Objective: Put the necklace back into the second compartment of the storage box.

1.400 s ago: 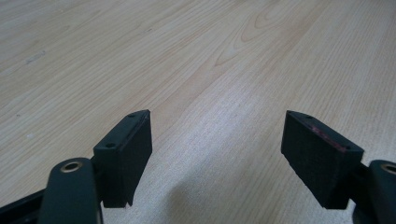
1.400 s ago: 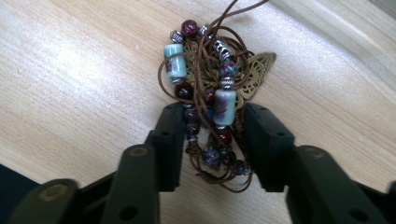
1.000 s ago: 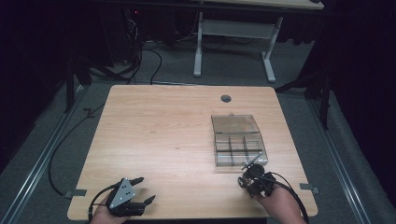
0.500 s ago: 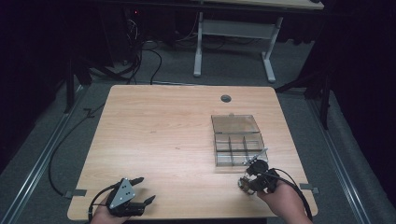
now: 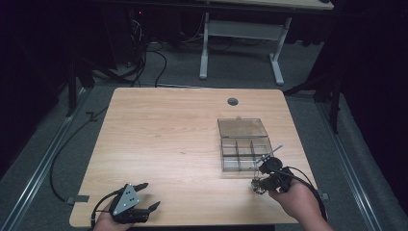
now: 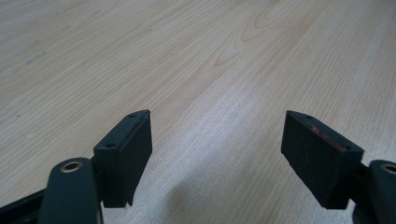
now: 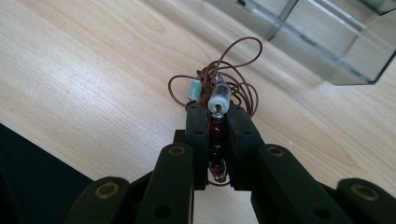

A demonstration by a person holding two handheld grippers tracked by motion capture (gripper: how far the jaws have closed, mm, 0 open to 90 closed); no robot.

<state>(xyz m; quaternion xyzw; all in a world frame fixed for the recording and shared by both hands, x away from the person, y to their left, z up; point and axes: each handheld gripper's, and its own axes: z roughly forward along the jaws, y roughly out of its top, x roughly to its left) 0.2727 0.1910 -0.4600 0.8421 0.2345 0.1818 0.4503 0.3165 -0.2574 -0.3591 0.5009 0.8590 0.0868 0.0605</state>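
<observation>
A beaded string on thin brown cord, with dark red, white and pale green beads, is pinched between the jaws of my right gripper. That right gripper hangs a little above the table near the front right edge, just in front of a clear plastic compartment box whose lid lies open behind it. The box's corner shows at upper right in the right gripper view. My left gripper rests at the front left of the table, jaws wide apart over bare wood.
The wooden table has a round cable hole near its far edge. Beyond it stand a white desk frame and cables on a grey carpet. The table's front edge lies close under both hands.
My right gripper has lifted the beaded string up off the table and drifted slightly right. The left gripper has stayed where it was.
</observation>
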